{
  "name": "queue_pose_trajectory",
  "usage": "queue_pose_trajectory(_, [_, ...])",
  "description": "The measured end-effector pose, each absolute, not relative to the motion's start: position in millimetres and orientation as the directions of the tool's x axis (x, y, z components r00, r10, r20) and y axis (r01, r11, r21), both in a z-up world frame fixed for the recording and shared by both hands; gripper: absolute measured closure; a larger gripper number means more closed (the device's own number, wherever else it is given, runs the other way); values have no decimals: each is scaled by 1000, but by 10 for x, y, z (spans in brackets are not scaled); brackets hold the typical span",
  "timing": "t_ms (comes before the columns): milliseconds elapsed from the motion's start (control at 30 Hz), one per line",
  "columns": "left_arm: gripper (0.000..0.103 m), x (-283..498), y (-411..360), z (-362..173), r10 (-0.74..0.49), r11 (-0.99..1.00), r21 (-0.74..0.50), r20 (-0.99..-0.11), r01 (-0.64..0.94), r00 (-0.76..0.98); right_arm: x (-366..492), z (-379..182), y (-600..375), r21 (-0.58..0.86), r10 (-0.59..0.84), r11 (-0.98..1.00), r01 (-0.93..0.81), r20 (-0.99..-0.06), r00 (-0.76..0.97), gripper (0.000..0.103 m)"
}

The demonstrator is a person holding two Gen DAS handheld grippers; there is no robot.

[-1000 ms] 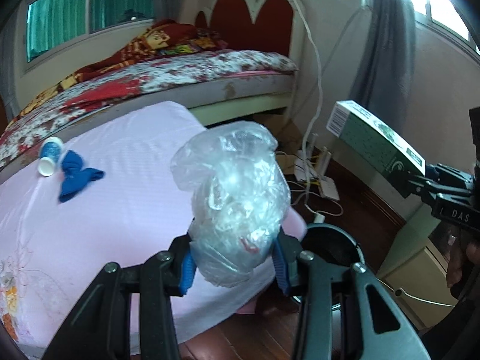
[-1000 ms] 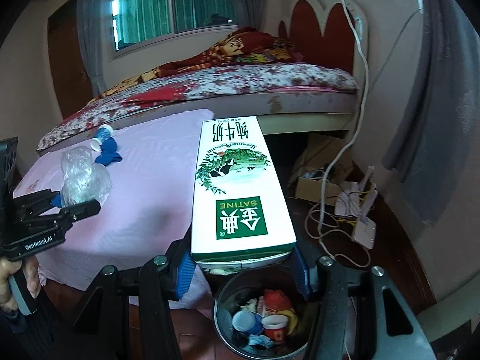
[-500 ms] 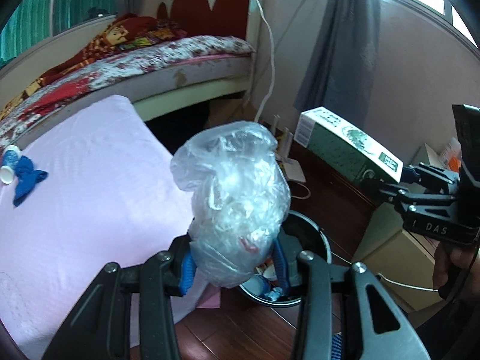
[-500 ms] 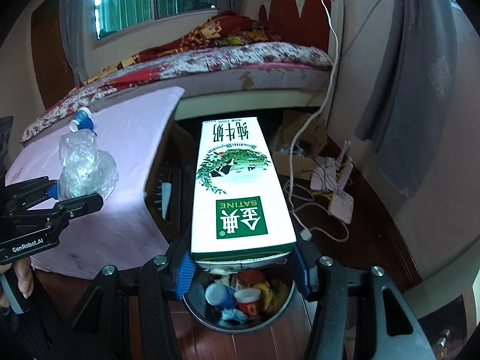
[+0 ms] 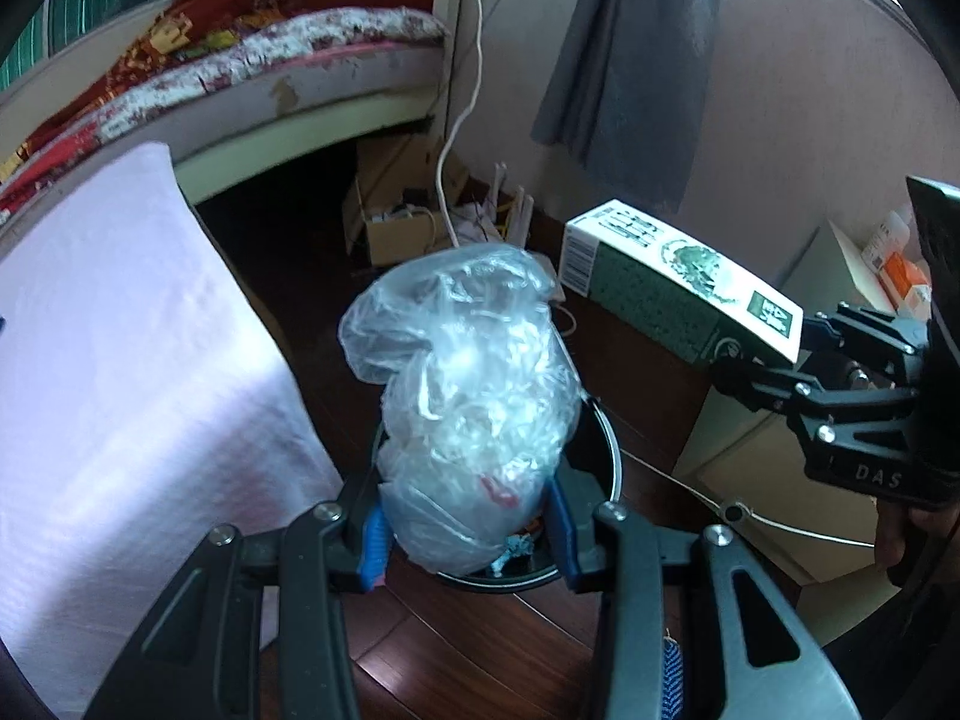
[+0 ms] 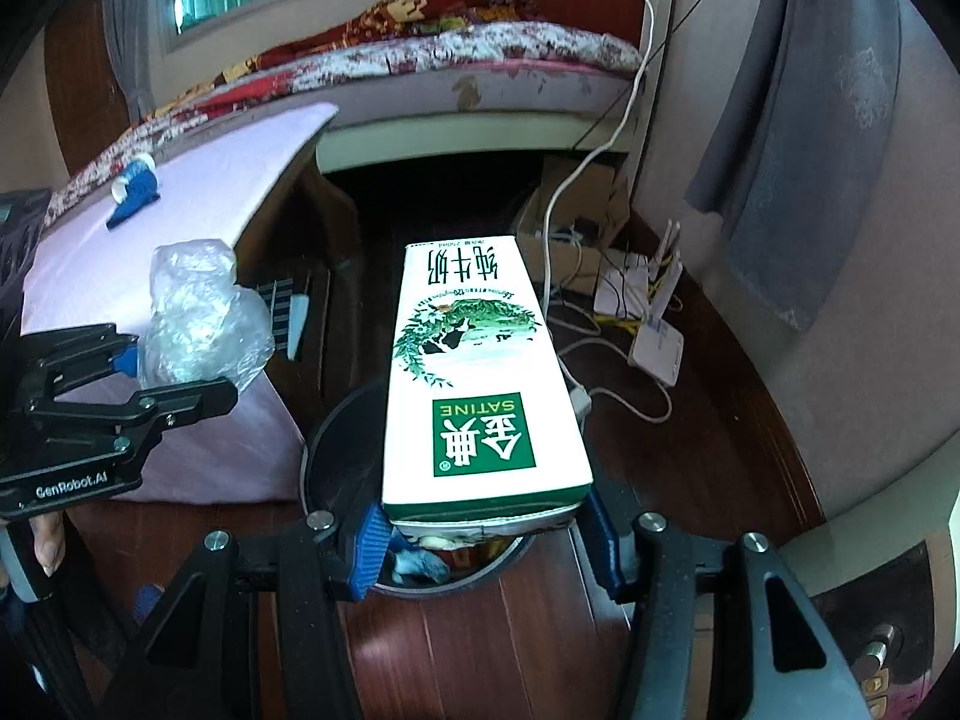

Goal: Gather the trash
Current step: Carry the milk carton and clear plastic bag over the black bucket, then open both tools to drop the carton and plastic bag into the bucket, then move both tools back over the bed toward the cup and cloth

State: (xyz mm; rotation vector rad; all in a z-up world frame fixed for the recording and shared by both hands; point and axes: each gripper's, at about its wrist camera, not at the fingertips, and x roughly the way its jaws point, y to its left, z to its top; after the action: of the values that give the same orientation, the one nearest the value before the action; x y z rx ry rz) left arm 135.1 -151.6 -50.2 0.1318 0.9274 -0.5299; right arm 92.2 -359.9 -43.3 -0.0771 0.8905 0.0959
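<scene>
Bedroom with dark wood flooring, a big bed (image 6: 480, 54) with a floral red cover along the back wall, and a pink-sheeted mattress (image 5: 120, 330) closer in on the left side. Grey curtain (image 6: 798, 138) on the right, plus a router (image 6: 657, 342) and a mess of cables on the floor by the wall.

Down between the two grippers sits a round black trash bin (image 6: 336, 438), already with some scraps in it. That's clearly where everything's headed.

Right gripper (image 6: 483, 534) is clamped on the base end of a milk carton (image 6: 480, 372), green and white, its long axis pointing straight out away from the fingers. In the right wrist view the carton hangs right over the bin opening, base end roughly above the near part of the rim.

Left gripper (image 5: 465, 525) is squeezed on the lower part of a crumpled clear plastic bag (image 5: 468, 408), which stands up between the blue pads. From the left wrist view the bin (image 5: 606, 450) is directly behind and below the bag, so it's basically over the mouth too.

Honestly both look lined up for a drop. My guess is either hand just needs to let go; the bag is light and might drift, while the carton could catch the rim lengthwise unless it's tipped down first.

Small stuff: a blue cloth and a little cup (image 6: 135, 171) are left on the pink sheet.
</scene>
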Motion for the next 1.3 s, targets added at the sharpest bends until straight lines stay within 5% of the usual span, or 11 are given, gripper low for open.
queue_pose_trajectory(867, [55, 1748, -1710, -1505, -403, 848, -259, -882, 464, 245, 1489, -1532, -3410, -8, 96, 966, -258, -916, 390, 46])
queue_pose_trajectory(900, [46, 1753, -1690, -1535, -396, 854, -259, -886, 451, 242, 1521, -1588, -3400, -5, 98, 964, -264, -921, 376, 44])
queue_pose_trajectory(933, [28, 1769, -1678, -1574, -382, 864, -252, -892, 436, 242, 1550, -1664, -3386, -33, 66, 964, -264, -932, 356, 26])
queue_pose_trajectory(967, [23, 1771, -1653, -1599, -379, 870, -251, -892, 424, 248, 1542, -1701, -3384, -77, 18, 964, -254, -936, 351, 6])
queue_pose_trajectory(1300, [16, 1699, -1427, -1728, -315, 914, -210, -907, 348, 281, 1616, -1737, -3568, -109, -42, 974, -197, -947, 318, 0])
